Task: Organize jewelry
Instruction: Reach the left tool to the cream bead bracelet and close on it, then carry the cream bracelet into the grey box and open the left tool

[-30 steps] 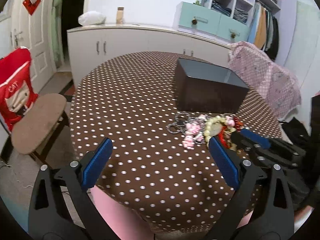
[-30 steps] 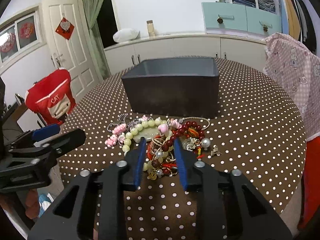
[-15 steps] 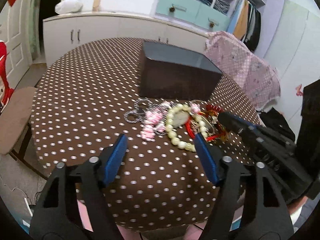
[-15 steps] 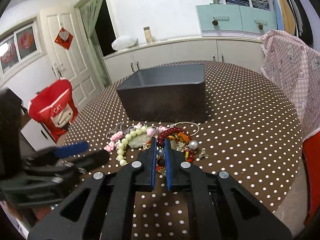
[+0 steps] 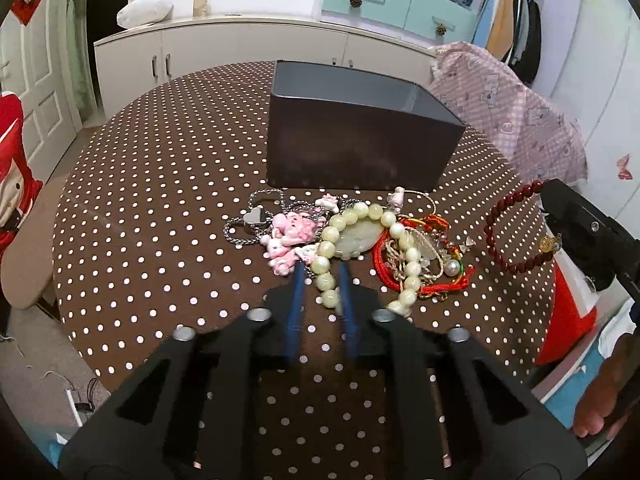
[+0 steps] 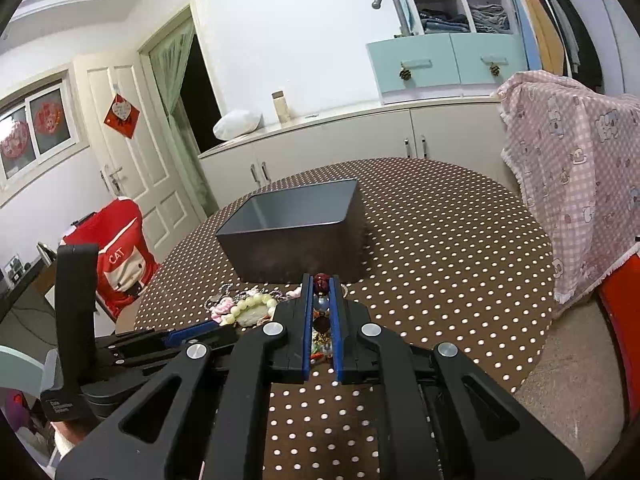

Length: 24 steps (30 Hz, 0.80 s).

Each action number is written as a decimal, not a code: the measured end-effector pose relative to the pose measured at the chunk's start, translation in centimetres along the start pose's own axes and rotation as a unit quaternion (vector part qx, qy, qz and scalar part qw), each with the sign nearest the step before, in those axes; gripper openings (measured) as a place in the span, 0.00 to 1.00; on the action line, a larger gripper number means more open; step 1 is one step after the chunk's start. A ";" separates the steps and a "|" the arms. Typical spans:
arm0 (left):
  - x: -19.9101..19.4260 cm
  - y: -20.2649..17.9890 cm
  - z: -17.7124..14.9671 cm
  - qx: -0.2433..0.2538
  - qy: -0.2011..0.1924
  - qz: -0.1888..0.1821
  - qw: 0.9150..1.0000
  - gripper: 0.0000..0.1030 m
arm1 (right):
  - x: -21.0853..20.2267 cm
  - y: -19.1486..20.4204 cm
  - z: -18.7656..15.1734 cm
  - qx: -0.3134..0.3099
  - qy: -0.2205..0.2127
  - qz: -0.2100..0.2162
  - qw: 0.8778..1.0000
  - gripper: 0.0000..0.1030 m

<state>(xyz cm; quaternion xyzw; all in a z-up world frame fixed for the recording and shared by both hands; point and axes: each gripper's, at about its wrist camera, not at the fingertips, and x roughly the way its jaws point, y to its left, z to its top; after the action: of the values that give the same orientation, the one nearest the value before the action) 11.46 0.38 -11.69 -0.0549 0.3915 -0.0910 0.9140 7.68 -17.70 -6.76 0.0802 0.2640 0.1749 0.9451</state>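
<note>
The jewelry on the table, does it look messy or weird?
Yes. The jewelry pile lies tangled on the table, none visibly in the dark box. Only the red bead bracelet hangs free from the right tool.

Matt dark box point(image 5: 360, 148); polka-dot cloth tablecloth point(image 5: 160, 200); glossy pale bead bracelet point(image 5: 332, 240); shiny metal chain point(image 5: 240, 236); polished dark-red beads point(image 5: 508, 232).

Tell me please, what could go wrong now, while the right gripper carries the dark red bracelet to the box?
1. The right gripper pinches the dark red bead bracelet by only a bead or two at its fingertips; the hanging loop could slip out before reaching the dark box.
2. The left gripper is closing around the pale green bead bracelet, which lies tangled with the red cords and pink charms; lifting may drag the pile along.
</note>
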 end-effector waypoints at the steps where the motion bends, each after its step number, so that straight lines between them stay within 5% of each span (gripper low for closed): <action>1: 0.1 0.0 0.0 0.000 0.000 -0.001 1.000 0.10 | 0.0 -0.1 0.0 0.002 0.000 -0.001 1.000 0.06; 24: -3.4 1.2 2.4 0.016 -0.061 -0.002 0.998 0.09 | -0.6 0.4 2.2 -0.013 -0.024 -0.001 1.000 0.06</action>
<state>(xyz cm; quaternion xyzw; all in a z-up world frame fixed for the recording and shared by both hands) 11.06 2.39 -7.81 -0.0467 0.3338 -0.0956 0.9366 8.24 -17.73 -4.57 0.0719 0.2386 0.1756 0.9524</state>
